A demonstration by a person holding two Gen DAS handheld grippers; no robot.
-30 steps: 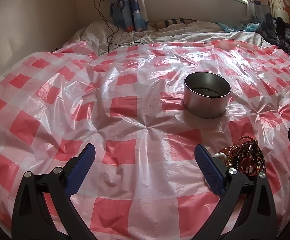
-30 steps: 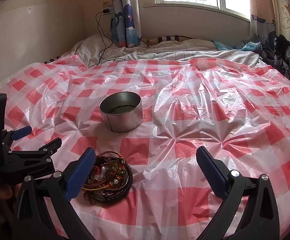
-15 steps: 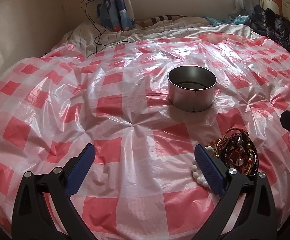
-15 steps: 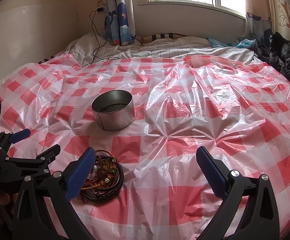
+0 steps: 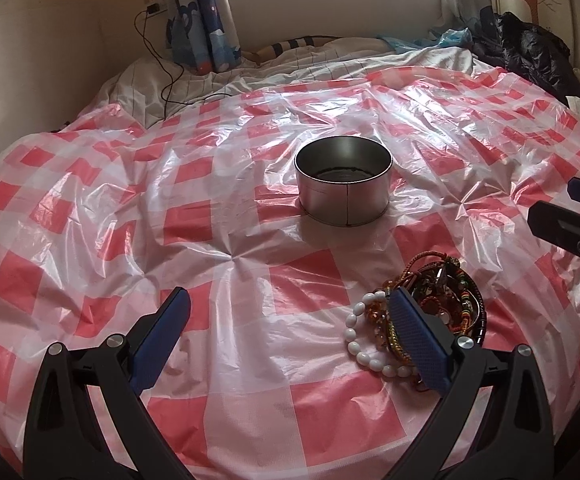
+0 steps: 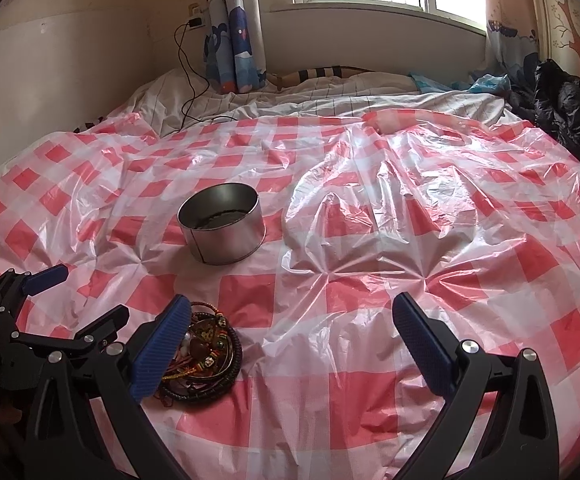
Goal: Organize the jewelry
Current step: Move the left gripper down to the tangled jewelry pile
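A pile of bracelets and bead strings [image 5: 437, 300] lies on the red-and-white checked plastic sheet [image 5: 230, 248], with a white bead bracelet [image 5: 359, 340] at its left side. A round metal tin [image 5: 343, 186] stands open behind it. My left gripper [image 5: 290, 332] is open and empty, its right finger just in front of the pile. My right gripper [image 6: 290, 344] is open and empty, with the pile [image 6: 206, 352] beside its left finger. The tin [image 6: 222, 228] stands further back. The left gripper also shows in the right wrist view [image 6: 70, 300].
The sheet covers a bed with white bedding [image 6: 290, 104] at the far end. A black cable [image 6: 186, 80] runs down from a wall socket. A dark jacket [image 6: 569, 108] lies at the far right. The sheet bulges in folds [image 6: 349, 220] right of the tin.
Both grippers have drawn back and up from the bed. The tin and pile look further off, and the white bead bracelet has come into the left view.
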